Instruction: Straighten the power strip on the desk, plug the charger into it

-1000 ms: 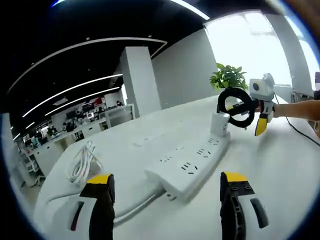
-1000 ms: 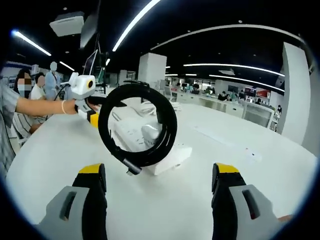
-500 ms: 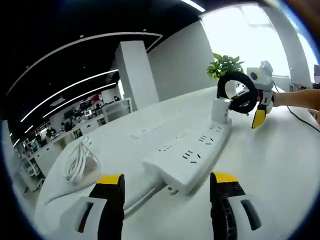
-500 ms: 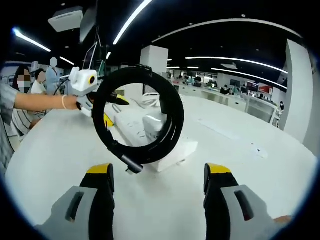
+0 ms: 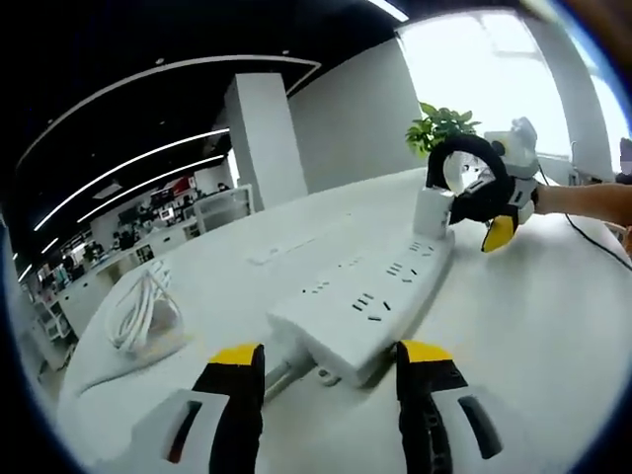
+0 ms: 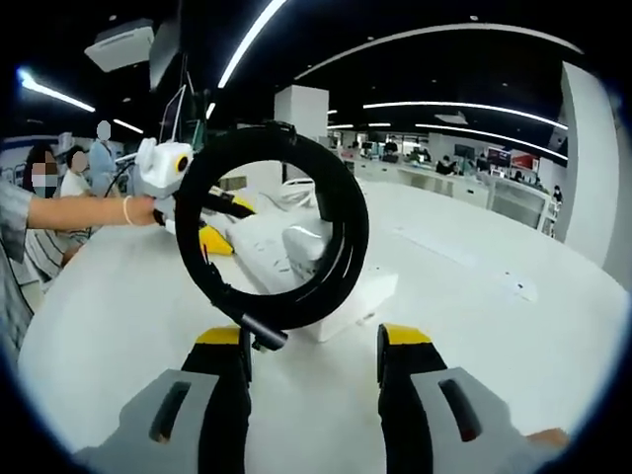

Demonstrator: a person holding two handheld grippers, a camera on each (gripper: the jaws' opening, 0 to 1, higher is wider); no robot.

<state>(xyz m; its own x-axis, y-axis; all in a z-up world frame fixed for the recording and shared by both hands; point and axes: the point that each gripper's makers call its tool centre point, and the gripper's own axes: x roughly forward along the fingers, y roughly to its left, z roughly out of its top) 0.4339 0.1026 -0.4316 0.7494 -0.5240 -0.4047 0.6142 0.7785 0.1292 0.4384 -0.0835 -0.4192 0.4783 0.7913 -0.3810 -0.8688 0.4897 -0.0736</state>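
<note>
Left gripper view: left tongs (image 5: 329, 363) at bottom centre, jaws spread, nothing between them; the near end of the power strip (image 5: 367, 306) lies just beyond the tips. The strip runs diagonally from lower centre toward upper right across the white tabletop (image 5: 553, 326). The white charger (image 5: 432, 210) stands upright at the strip's far end; can't tell if it's fully seated. Its black coiled cable (image 5: 472, 178) sits beside it, upper right, with the right tongs (image 5: 497, 229) at the coil; contact unclear. White bundled cord (image 5: 136, 308) lies at left, well apart from the strip. Potted plant (image 5: 442, 125) in the background.

Right gripper view: right tongs (image 6: 311, 346) at bottom centre, jaws spread, the cable's plug end (image 6: 259, 331) just above the left jaw tip; can't tell if it's pinched. Black coil (image 6: 274, 240) fills frame centre, charger (image 6: 303, 242) and strip (image 6: 336, 291) seen through and behind it. Left tongs (image 6: 212, 237) at centre left, next to the strip's far end.
</note>
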